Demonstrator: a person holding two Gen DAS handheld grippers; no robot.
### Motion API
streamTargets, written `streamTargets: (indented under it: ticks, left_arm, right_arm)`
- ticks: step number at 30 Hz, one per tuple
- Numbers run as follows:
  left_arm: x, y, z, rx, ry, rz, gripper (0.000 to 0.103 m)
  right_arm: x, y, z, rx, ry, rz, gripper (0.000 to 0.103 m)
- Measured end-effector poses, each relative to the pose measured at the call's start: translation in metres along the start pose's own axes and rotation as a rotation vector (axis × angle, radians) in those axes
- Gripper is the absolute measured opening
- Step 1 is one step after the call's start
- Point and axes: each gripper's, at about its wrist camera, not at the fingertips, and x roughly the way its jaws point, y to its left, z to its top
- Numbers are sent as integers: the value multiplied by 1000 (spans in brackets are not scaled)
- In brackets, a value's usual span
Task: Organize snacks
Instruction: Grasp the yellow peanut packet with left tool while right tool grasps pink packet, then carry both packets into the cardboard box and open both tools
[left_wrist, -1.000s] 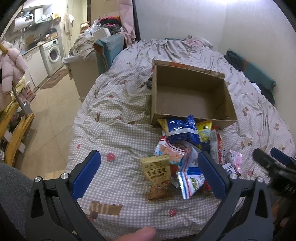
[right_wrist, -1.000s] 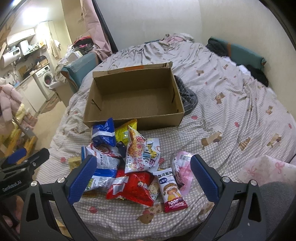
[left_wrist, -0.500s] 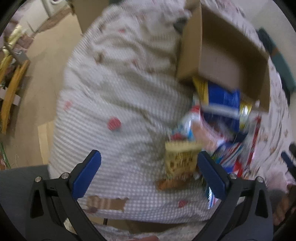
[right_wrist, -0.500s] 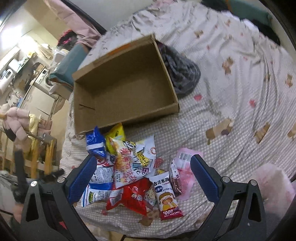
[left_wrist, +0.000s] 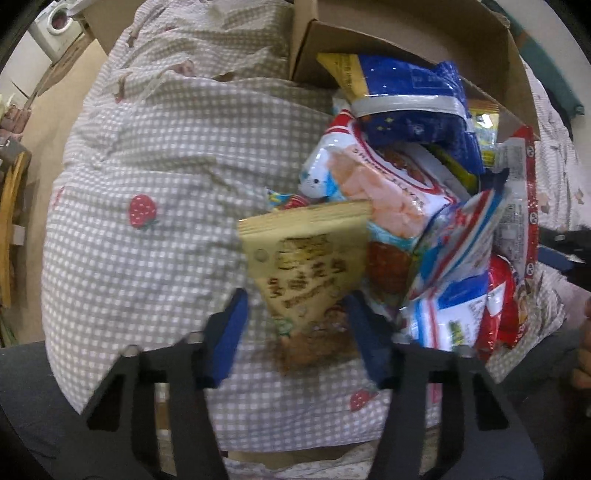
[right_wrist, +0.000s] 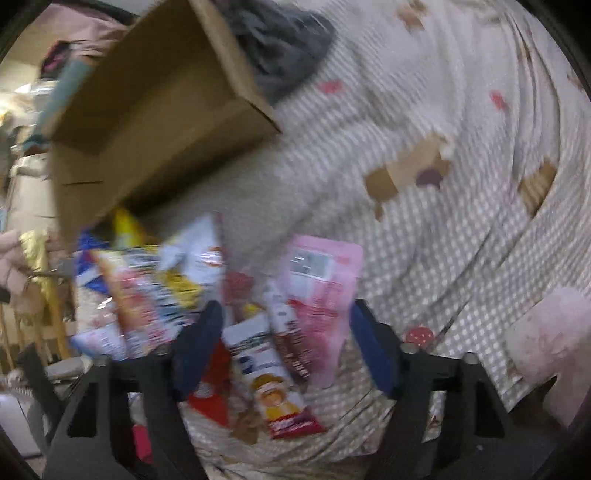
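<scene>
Both grippers have dropped from a high look over the brown cardboard box (left_wrist: 406, 37) to just above the snack pile in front of it — pick-up looks underway, box appears empty.

Left gripper (left_wrist: 295, 321) is closing round the tan flat peanut packet (left_wrist: 306, 258), pads not yet pressing.

Right gripper (right_wrist: 286, 332) is closing too, straddling the white-and-red slim snack bar (right_wrist: 266, 373) and the pink foil pouch (right_wrist: 325, 288); no contact seen.

Right view is badly blurred; labels unreadable, lower packs buried, box cut off by the frame.
</scene>
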Motion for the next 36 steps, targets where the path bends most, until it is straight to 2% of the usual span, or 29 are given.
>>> streamTargets:
  ticks: [2,4,6,8,9,10,13,17,23,24,25,26,28,29,31,36]
  left_arm:
    - [5,-1,-1,0,3,-4,30]
    - [6,1,-2,-7,7,-6,15]
    - [0,6,-5,-17,11,-21,11]
    - [-3,7,-6,-11,-3,-7,9]
    - [-5,7,-6,-12,-13,1,8]
    - [-8,8,-8,-17,-28,7,7]
    - [-19,13,-7,-40,-73,15,6]
    - [-23,16,-9,-66,-95,6,6]
    - [-43,19,-11,-54,-96,7,6]
    - [-44,18,-12,-53,-98,6,6]
    - [-46,15,-5,-53,-99,8,6]
    - [-46,18,2,-53,-102,8,6]
    - [-52,18,1,-56,-116,14,6]
    - [-53,19,3,-59,-123,18,6]
    - [-60,24,3,-81,-138,14,6]
    - [-76,32,3,-99,-183,-3,6]
  right_arm:
    - [10,-2,2,-2,10,-71,59]
    - [12,-6,3,16,2,-108,54]
    - [8,-12,3,42,-30,-118,53]
    - [10,-16,5,56,-26,-122,51]
    - [14,-16,6,56,-6,-119,43]
    - [23,-17,7,53,17,-114,41]
    - [34,-9,9,-4,23,-113,41]
    - [27,7,11,-35,7,-86,41]
    - [56,14,11,-48,49,-147,45]
    - [57,16,12,-61,46,-156,43]
    - [56,19,11,-82,34,-170,41]
    - [60,22,8,-96,23,-186,33]
    - [54,30,5,-113,-19,-197,12]
    - [39,40,0,-109,-48,-212,4]
    - [20,37,2,-78,-113,-221,3]
    - [-24,45,-11,-42,-246,-156,0]
